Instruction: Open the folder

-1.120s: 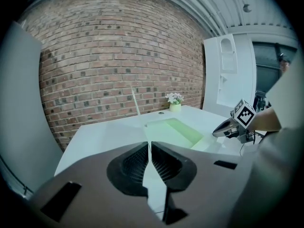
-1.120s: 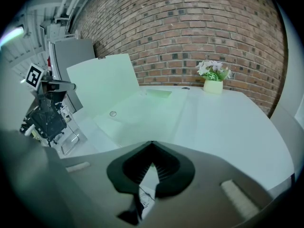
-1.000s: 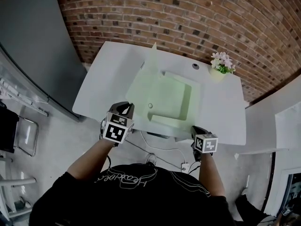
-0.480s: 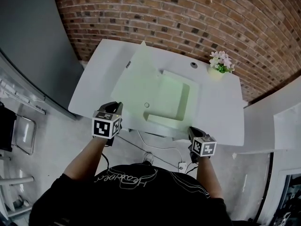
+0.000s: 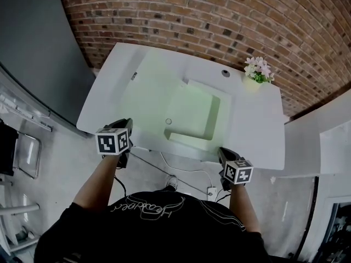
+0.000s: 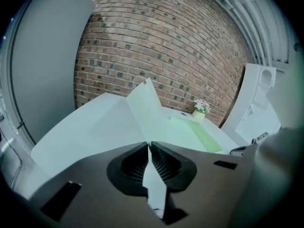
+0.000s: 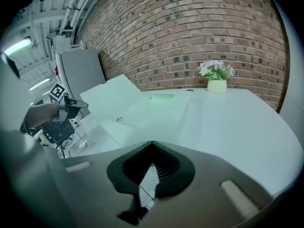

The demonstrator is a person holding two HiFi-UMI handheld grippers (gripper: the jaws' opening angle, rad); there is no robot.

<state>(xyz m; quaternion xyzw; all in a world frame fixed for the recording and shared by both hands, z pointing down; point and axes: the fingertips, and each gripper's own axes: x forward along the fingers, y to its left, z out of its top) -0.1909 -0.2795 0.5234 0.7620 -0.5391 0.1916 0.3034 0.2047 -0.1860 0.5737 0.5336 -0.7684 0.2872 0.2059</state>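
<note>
thin cover (image 5: 151, 97) of the pale green plastic folder (image 5: 194, 114) could slip from the pinching left gripper (image 6: 148, 145); right gripper (image 7: 151, 143), closed on nothing, pins nothing down.

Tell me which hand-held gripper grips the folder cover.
The left hand-held gripper, jaws pinched on the pale-green cover; the right hand-held gripper is shut on nothing at the table edge.

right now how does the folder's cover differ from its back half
The cover is opened out to the left and tilted off the table, its edge clamped in the left gripper; the back half lies flat on the table. The cover is a plain, paler sheet; the back half looks greener and has a raised border round it. Both are pale green and joined along one fold.
</note>
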